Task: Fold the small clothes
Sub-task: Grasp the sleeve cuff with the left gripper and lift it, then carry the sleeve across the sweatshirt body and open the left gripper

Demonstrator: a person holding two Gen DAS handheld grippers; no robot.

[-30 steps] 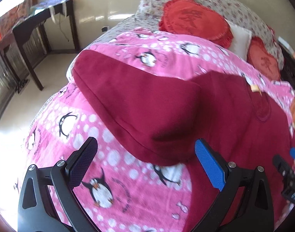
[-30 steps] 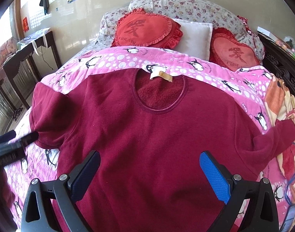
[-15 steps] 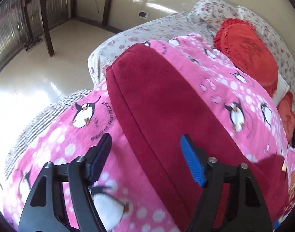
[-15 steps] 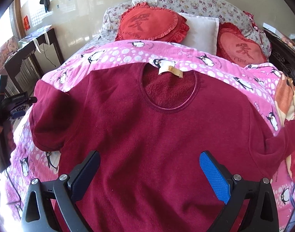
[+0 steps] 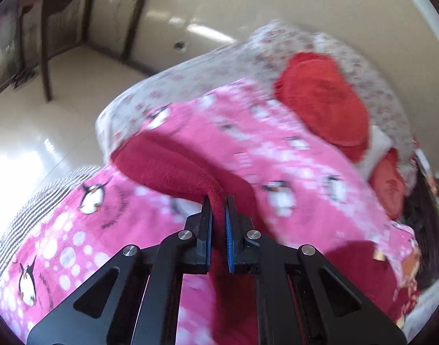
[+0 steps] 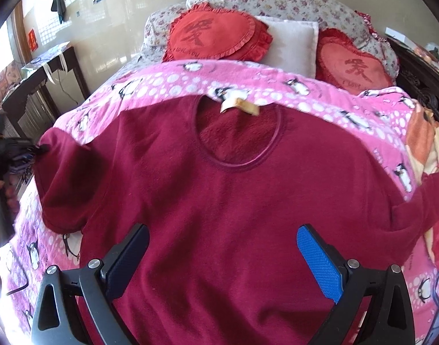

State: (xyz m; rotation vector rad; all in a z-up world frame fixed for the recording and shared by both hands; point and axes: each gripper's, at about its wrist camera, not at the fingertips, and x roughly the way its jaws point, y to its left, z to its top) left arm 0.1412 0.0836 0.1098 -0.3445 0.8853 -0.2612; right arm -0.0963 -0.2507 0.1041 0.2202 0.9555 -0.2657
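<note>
A dark red fleece sweater (image 6: 225,201) lies spread flat on a pink penguin blanket (image 6: 173,82), neck opening and tan label (image 6: 239,105) toward the pillows. My left gripper (image 5: 218,204) is shut on the cuff of the sweater's left sleeve (image 5: 167,169), lifting it slightly off the blanket; it shows at the left edge of the right wrist view (image 6: 32,148). My right gripper (image 6: 222,247) is open and empty, hovering over the sweater's lower body. The right sleeve (image 6: 420,204) stretches toward the bed's right side.
Two red heart cushions (image 6: 216,38) and a white pillow (image 6: 291,43) sit at the bed's head. A dark wooden table (image 6: 41,86) stands on the tiled floor left of the bed. Orange patterned bedding (image 6: 426,143) lies at the right edge.
My left gripper moved onto the end of the left sleeve and closed on its cuff. My right gripper stayed open, drifting slightly forward over the sweater.
</note>
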